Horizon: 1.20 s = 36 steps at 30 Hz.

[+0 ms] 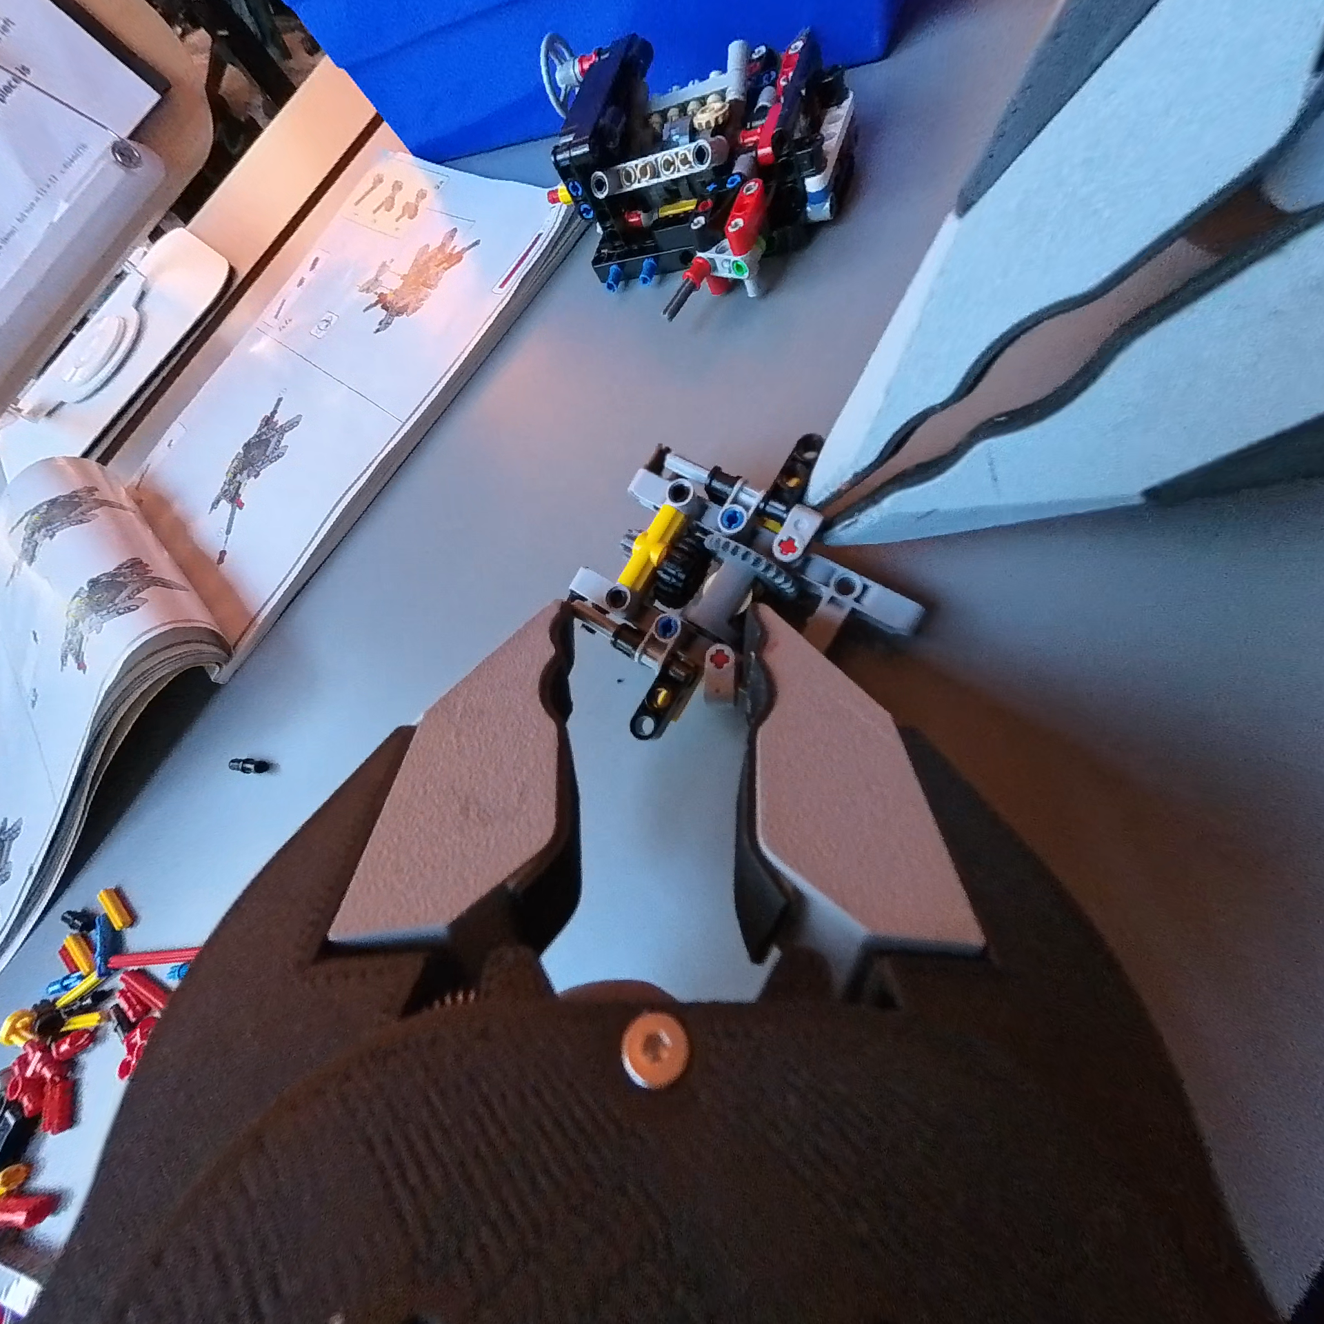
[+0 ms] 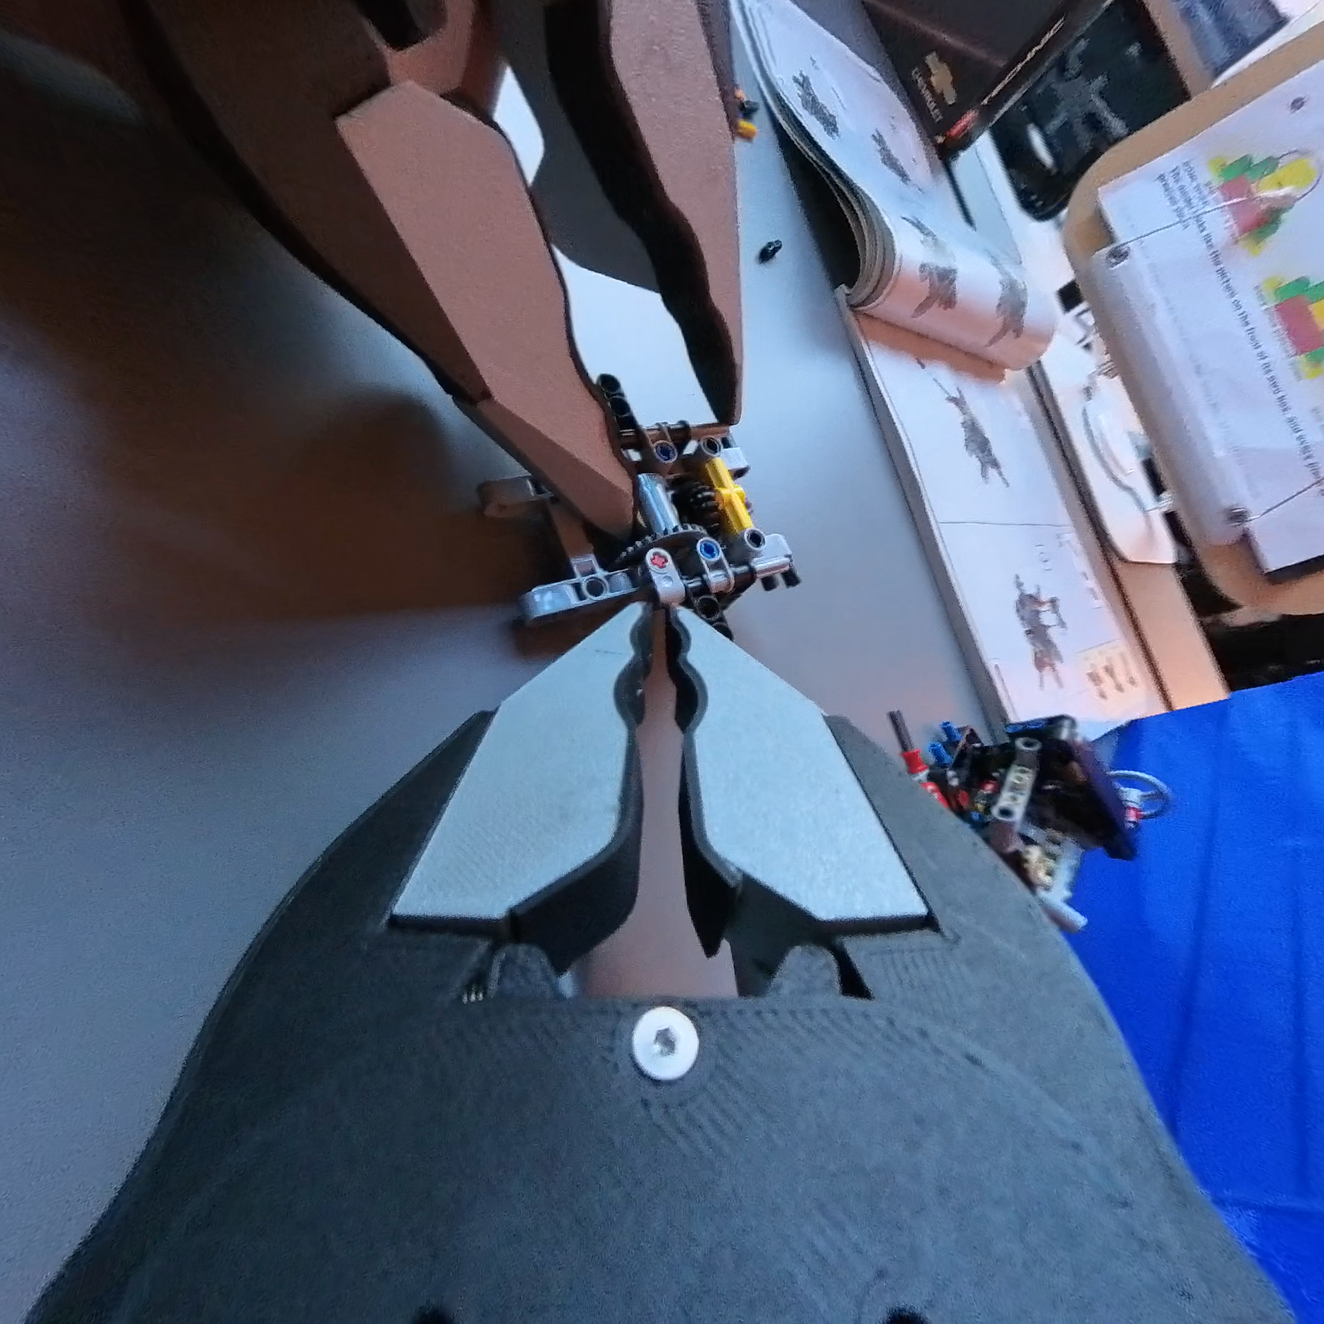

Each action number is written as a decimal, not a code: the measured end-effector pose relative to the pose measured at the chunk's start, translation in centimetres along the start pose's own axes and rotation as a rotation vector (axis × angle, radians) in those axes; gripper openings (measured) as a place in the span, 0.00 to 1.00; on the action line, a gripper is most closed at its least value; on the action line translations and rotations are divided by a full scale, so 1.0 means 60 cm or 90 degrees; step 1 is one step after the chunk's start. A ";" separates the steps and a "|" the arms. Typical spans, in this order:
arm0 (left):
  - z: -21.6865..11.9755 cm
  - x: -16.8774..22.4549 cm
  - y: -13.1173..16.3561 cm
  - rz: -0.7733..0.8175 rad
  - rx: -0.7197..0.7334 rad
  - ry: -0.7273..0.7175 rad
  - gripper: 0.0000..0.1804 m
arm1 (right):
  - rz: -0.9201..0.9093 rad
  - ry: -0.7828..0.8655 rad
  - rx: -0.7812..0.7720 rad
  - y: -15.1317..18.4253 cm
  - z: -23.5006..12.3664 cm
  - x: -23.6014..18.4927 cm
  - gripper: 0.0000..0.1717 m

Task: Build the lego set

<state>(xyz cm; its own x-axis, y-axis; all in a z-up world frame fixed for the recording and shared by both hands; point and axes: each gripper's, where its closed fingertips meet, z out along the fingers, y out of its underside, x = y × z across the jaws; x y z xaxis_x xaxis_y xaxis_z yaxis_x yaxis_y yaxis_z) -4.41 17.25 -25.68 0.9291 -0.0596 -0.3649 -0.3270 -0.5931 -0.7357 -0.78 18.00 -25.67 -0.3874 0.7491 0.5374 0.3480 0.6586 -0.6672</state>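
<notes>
A small lego gear assembly [image 1: 716, 544] with grey beams, a yellow connector and black gears rests on the grey table [image 1: 501, 501]. My left gripper [image 1: 663, 616] is shut on it, with one brown fingertip on its near grey beam end and the other against its grey cylinder. The right wrist view shows the assembly [image 2: 716, 516] and the left gripper [image 2: 673, 466] the same way. My right gripper [image 2: 660, 612] is shut, its grey tips together right at the small grey connector with a red axle end [image 2: 663, 573]. The right gripper also shows in the left wrist view [image 1: 817, 512].
A larger black, red and grey lego build [image 1: 709, 172] stands at the back by a blue bin [image 1: 501, 57]. An open instruction booklet [image 1: 286, 430] lies to the left. Loose red, yellow and blue parts [image 1: 64, 1003] and a lone black pin [image 1: 249, 765] lie at the near left. One gripper's finger ends stand about 4 cm off the other's.
</notes>
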 end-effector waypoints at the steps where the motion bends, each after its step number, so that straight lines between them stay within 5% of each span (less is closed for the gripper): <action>1: 0.000 0.000 0.000 -0.001 -0.001 0.001 0.25 | 0.016 -0.013 0.000 0.001 0.001 0.000 0.00; 17: 0.001 -0.002 0.002 -0.027 -0.004 0.020 0.25 | 0.044 -0.047 0.051 -0.013 -0.009 -0.001 0.04; 27: 0.001 -0.001 0.002 -0.030 -0.004 0.024 0.25 | -0.030 0.019 0.033 -0.010 -0.002 0.005 0.01; 33: 0.006 -0.002 0.000 -0.043 -0.008 0.026 0.25 | -0.018 -0.084 0.040 -0.023 0.000 -0.036 0.00; 36: 0.007 -0.003 0.000 -0.036 -0.008 0.017 0.25 | -0.075 -0.048 0.028 -0.022 0.006 -0.039 0.00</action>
<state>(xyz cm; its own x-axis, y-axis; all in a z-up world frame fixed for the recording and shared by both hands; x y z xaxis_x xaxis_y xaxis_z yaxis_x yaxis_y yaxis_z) -4.65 17.59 -25.82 0.9502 -0.0467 -0.3080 -0.2721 -0.6059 -0.7476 -0.61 15.35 -26.24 -0.4865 0.6584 0.5743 0.2588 0.7364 -0.6250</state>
